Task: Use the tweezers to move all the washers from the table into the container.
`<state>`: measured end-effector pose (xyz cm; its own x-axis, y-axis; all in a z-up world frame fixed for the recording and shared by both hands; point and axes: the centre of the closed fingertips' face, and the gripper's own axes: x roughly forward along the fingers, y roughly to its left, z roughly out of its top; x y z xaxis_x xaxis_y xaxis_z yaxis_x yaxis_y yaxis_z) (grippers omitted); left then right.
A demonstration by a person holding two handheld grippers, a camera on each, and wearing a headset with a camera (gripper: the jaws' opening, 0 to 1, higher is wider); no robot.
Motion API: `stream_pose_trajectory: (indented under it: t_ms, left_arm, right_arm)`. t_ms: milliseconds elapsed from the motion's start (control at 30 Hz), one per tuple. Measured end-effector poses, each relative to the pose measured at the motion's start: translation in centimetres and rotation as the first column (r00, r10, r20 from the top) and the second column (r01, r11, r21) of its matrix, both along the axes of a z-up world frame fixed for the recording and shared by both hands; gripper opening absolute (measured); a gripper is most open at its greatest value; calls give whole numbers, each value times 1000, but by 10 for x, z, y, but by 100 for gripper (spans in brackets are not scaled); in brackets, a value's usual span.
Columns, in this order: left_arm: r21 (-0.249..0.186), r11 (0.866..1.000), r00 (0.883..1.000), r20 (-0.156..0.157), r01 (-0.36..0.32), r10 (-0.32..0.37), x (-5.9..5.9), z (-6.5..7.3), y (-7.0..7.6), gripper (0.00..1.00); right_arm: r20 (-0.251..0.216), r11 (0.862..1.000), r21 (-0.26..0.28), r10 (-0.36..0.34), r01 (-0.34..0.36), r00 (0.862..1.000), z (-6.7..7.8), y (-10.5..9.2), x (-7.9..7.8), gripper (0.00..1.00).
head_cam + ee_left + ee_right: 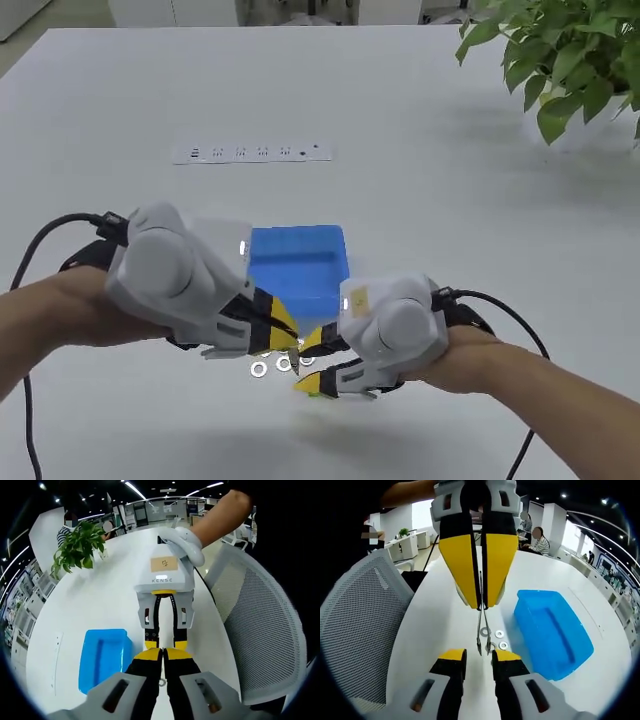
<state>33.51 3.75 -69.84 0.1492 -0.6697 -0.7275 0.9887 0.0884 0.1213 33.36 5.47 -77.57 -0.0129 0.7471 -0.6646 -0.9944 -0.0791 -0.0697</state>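
A blue container (300,262) (102,655) (552,630) sits mid-table. Just in front of it lies a small cluster of metal washers (284,365) (499,633). My two grippers meet tip to tip over the washers. The left gripper (288,336) (162,655) (481,555) is shut on a pair of thin metal tweezers (481,622), whose points hang down near the washers. My right gripper (312,361) (479,656) (165,644) faces it, open, with its jaws on either side of the tweezer points, apparently not touching them.
A white power strip (252,152) lies further back on the white table (450,200). A leafy plant (560,60) (77,550) stands at the far right corner. A mesh chair (260,630) (360,620) is at the near edge. Cables trail from both grippers.
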Motion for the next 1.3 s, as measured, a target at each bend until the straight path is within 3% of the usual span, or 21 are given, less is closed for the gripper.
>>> stream_pose_trajectory:
  t_ms: [367, 1000, 1300]
  left_arm:
    - [-2, 1000, 1000, 4, -6, 6, 7, 3, 1, 5]
    - [-1, 1000, 1000, 14, 2, -2, 16, 0, -3, 5]
    - [3, 1000, 1000, 6, 17, -17, 14, -2, -9, 5]
  right_arm:
    - [-2, 995, 27, -101, 101, 995, 16, -14, 15, 30]
    - [-10, 983, 37, -179, 179, 984, 19, -36, 25, 37]
    - [-14, 978, 35, -206, 207, 978, 17, -44, 26, 39]
